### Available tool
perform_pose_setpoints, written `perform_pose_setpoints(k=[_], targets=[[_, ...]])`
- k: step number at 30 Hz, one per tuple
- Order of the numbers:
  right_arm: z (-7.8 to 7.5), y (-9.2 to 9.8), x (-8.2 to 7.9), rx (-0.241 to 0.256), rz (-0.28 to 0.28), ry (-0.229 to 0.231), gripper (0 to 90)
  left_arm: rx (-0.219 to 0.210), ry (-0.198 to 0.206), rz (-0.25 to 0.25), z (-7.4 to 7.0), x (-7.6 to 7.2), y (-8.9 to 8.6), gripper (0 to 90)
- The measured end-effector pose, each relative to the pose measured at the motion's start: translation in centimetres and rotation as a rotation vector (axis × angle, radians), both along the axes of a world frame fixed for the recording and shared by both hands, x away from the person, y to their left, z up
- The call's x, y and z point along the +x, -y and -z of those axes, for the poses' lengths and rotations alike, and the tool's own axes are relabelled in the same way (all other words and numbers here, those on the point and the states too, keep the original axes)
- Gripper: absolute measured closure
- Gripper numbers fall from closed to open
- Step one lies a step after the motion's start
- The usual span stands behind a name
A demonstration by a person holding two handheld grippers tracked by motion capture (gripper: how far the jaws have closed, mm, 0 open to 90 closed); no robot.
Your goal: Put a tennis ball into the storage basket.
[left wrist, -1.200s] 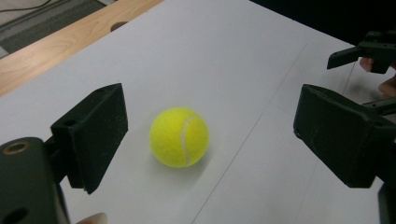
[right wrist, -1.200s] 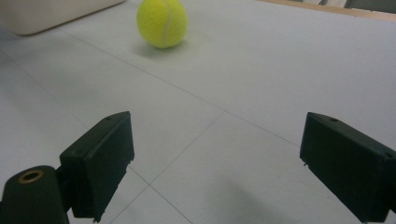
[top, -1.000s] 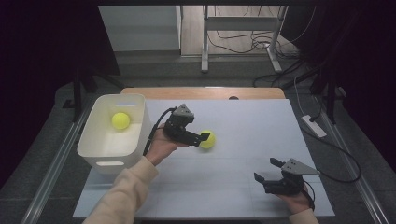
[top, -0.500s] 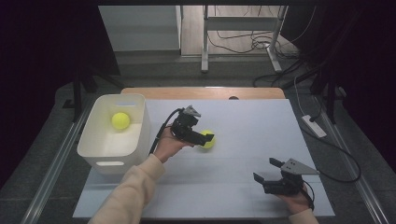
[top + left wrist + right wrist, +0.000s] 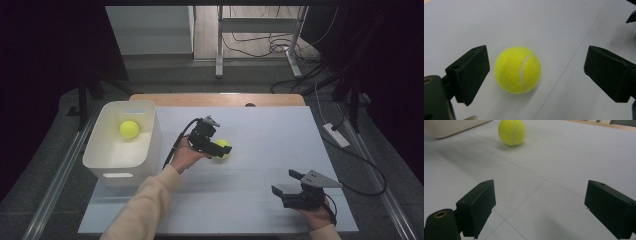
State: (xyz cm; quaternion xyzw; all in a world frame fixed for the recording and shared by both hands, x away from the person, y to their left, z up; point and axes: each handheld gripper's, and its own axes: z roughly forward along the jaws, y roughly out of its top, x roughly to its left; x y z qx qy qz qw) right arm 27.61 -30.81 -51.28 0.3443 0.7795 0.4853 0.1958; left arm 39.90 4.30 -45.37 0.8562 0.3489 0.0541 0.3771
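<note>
Tongs in the person's left hand are hanging over the middle of the counter, spread wide around a yellow tennis ball that is sitting on the white surface. In the left gripper view the ball is lying between the two black jaws, closer to the one at the left of that view and leaving a clear gap to the other; neither jaw is touching it. The right tongs are resting low near the front right corner of the counter, well apart from the ball, their jaws also standing spread with nothing between them. A white tub is standing at the left side of the counter, and a second yellow ball is lying inside it.
</note>
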Motion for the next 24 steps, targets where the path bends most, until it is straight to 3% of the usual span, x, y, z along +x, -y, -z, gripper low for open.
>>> perform_pose_setpoints(k=[24], targets=[[0.1,0.0,0.1,-0.003,-0.001,-0.001,9.7,0.06,-0.036,-0.023,2.6,1.7,0.8,5.5]])
